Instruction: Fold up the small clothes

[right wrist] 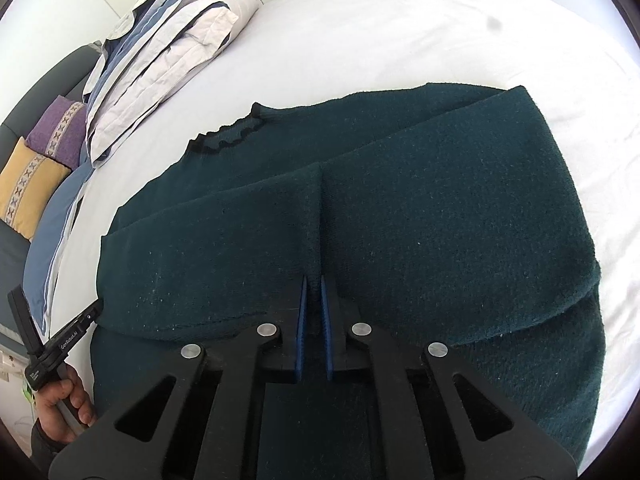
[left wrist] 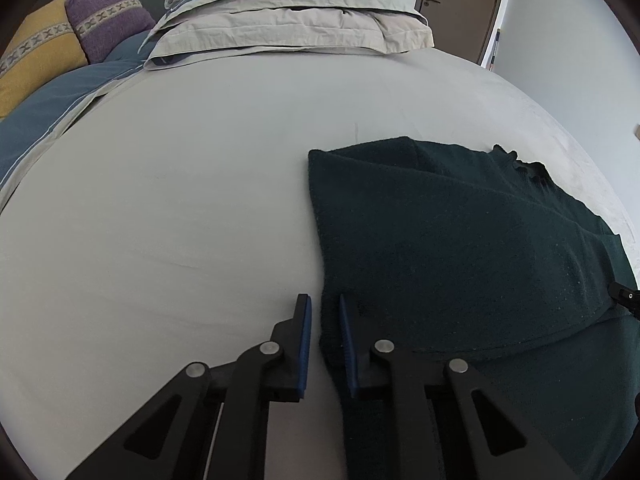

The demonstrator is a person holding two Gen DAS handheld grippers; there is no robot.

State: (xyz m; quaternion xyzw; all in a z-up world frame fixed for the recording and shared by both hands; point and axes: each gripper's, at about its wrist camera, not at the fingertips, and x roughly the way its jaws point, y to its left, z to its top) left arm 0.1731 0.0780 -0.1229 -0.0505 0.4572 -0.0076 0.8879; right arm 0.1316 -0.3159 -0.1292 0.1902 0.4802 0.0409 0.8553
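Dark green sweater (right wrist: 400, 220): lies on white bed (right wrist: 400, 32), sleeves folded in over body.
Right gripper (right wrist: 314, 292): fingers pinched shut on raised ridge of sweater knit.
Left gripper (left wrist: 324, 312): fingers slightly apart, straddling sweater's left edge, fabric between them; grip unclear.
Folded duvet (left wrist: 280, 8): stacked at bed's far end.
Purple cushion (left wrist: 108, 20), yellow cushion (left wrist: 36, 56): beside it.

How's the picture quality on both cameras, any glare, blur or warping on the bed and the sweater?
Left wrist view: even, dim light; the sheet reads grey, the dark green sweater loses detail in shadow, and the fisheye bows the bed edge. Right wrist view: much brighter; the sheet is blown out to white, with a dark smudge near the top, and the sweater's knit stays sharp. No motion blur in either.
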